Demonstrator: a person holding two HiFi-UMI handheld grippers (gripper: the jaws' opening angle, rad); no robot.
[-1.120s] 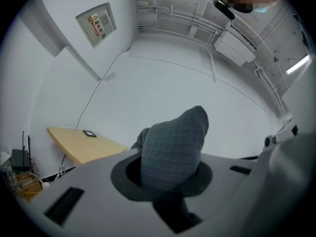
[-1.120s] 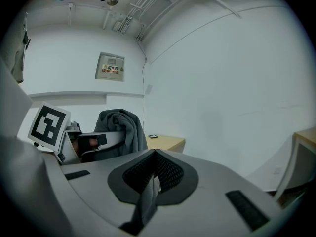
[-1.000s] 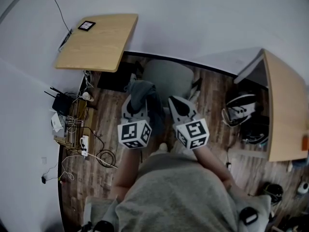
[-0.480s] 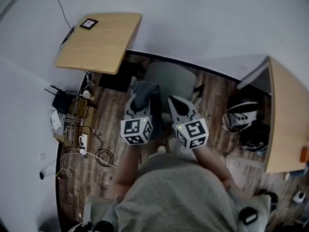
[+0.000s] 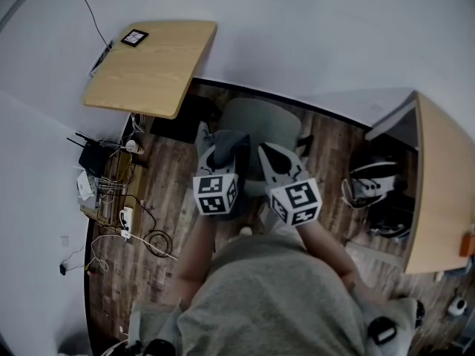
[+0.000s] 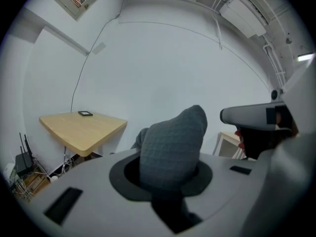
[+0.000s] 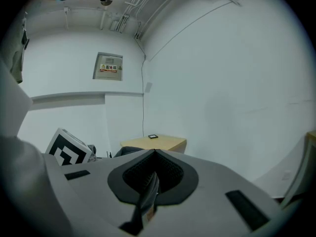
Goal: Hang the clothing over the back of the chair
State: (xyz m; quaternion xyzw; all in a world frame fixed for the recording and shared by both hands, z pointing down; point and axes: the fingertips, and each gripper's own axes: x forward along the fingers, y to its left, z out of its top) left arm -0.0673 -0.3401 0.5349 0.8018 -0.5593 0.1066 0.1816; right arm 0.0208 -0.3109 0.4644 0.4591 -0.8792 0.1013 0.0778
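Grey-blue knit clothing (image 6: 173,147), gathered into a bunch, stands up between the jaws of the left gripper (image 5: 214,156), which are clamped on it. In the head view the cloth hangs at the near edge of the pale grey-green chair (image 5: 261,121); whether it touches the chair cannot be told. The right gripper (image 5: 269,154) is just beside the left, its jaws together with nothing between them.

Likely faults from this position, as a judgement:

- Slip — the hold is one narrow pinch on a thick fold, so a sideways pull could drag the knit out before it is over the back.
- Wrong landing — the garment is bunched, not spread, and only one gripper holds it. Let go like this, it could drop as a lump onto the seat, or lie unevenly on the back and slide off by its heavier side.
- Snag — the trailing cloth under the left gripper is hidden from all views and could catch on the chair's edge.

The wooden desk (image 5: 148,65) stands well apart and is no obstacle.
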